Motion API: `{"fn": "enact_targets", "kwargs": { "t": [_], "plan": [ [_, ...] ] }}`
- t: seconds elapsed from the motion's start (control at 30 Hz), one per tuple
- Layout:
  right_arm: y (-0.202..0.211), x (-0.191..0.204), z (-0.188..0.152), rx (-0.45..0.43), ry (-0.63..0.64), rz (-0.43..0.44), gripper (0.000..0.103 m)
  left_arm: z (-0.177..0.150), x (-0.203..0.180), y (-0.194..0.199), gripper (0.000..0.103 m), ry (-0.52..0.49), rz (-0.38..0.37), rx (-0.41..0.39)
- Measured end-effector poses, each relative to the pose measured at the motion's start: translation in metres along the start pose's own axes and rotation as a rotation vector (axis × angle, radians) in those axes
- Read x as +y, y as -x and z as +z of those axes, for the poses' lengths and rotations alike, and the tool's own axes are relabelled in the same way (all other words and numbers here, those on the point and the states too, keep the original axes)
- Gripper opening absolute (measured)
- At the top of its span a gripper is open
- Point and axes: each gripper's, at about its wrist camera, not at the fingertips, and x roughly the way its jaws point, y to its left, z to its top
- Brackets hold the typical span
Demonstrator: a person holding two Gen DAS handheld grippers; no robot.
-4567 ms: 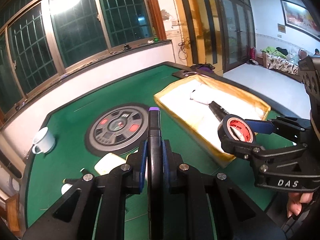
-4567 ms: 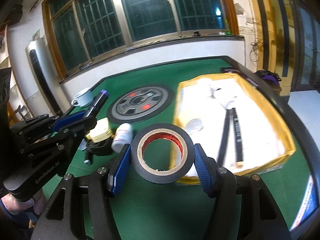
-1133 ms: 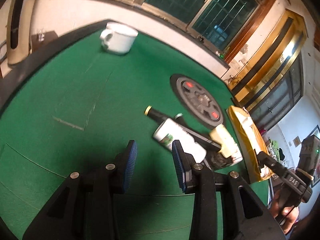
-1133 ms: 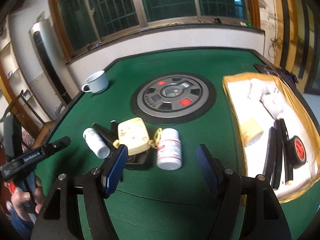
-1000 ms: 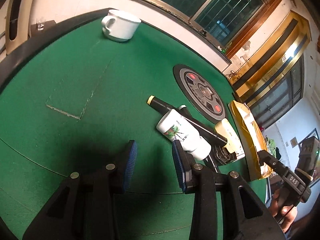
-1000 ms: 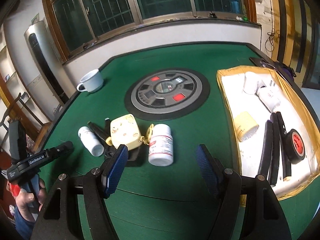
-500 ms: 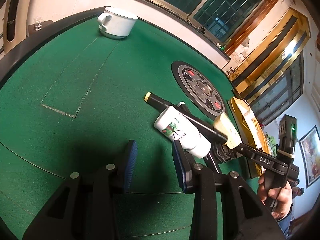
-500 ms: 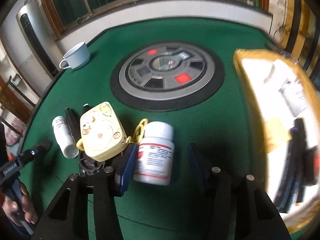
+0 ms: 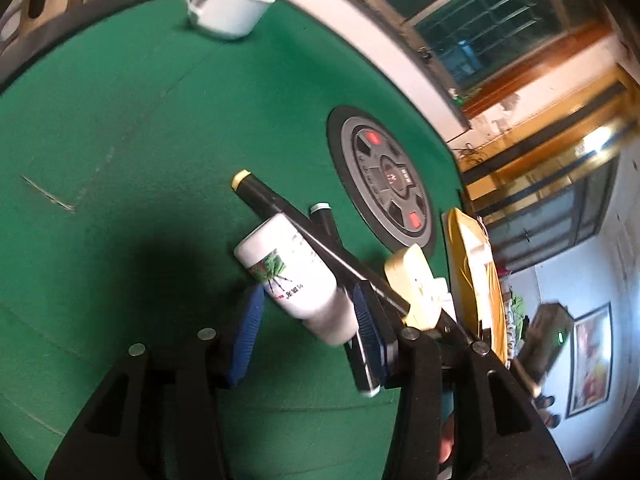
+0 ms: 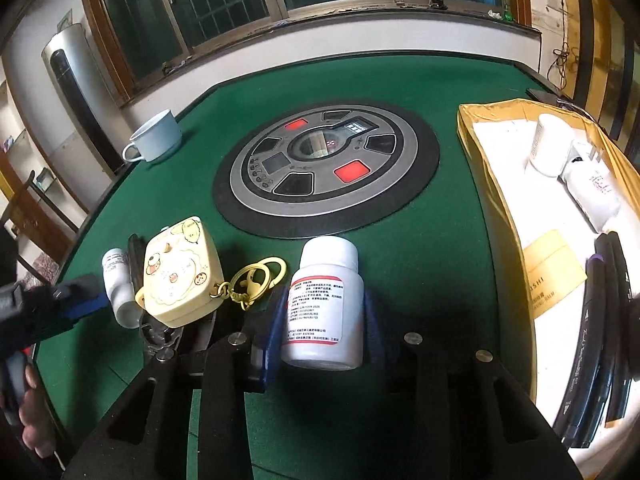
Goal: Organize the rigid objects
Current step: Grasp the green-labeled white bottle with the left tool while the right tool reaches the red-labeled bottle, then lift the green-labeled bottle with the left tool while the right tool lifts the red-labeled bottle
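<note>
Reaching down, the right tongs (image 10: 322,320) are sitting around the pill bottle (image 10: 324,304). The bottle is lying flat on the green table (image 10: 420,272), right between the blue pads (image 10: 276,322), with its cap pointing away from the tongs. The pads are just beside its sides, but I cannot tell if they are squeezing it yet. The left tongs (image 9: 306,330) are open and holding nothing. A white bottle (image 9: 294,276) is lying between their pads, slanted, its cap end nearest. The tray (image 10: 486,160) is waiting off to the right of the right tongs, so the right hand is nearer to it.
</note>
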Motion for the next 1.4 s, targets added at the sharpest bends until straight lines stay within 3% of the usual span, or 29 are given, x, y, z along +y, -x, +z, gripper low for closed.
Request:
{"fn": "enact_targets", "kwargs": {
  "t": [0.1,0.27,0.47,0.77,0.9,1.03,1.1,1.4],
  "plan": [
    [0.002,0.0,0.0,-0.004,-0.005,0.017,0.032,0.005,-0.005,-0.008,0.045,-0.01,0.035,0.007],
    [0.006,0.001,-0.001,-0.009,-0.003,0.037,0.032,0.013,-0.016,-0.015,0.044,-0.156,0.077,0.011],
    [0.004,0.007,-0.003,0.003,0.017,0.037,0.032,0.01,-0.016,-0.011,0.033,-0.322,0.109,0.057],
    [-0.002,0.017,-0.006,0.025,0.085,-0.026,0.032,0.007,-0.021,-0.009,0.033,-0.385,0.157,0.054],
    [-0.004,0.017,-0.007,0.014,0.097,-0.033,0.031,0.003,-0.024,-0.01,0.033,-0.434,0.16,0.012],
    [-0.003,0.017,-0.007,0.01,0.093,-0.033,0.031,0.002,-0.015,-0.006,0.032,-0.411,0.11,-0.032],
    [-0.001,0.015,-0.007,-0.001,0.083,-0.035,0.031,0.002,-0.014,-0.003,0.032,-0.41,0.122,-0.06],
    [0.026,0.005,0.002,-0.148,0.011,-0.007,0.031,-0.004,-0.029,0.021,0.032,-0.476,0.171,-0.256]
  ]
}}
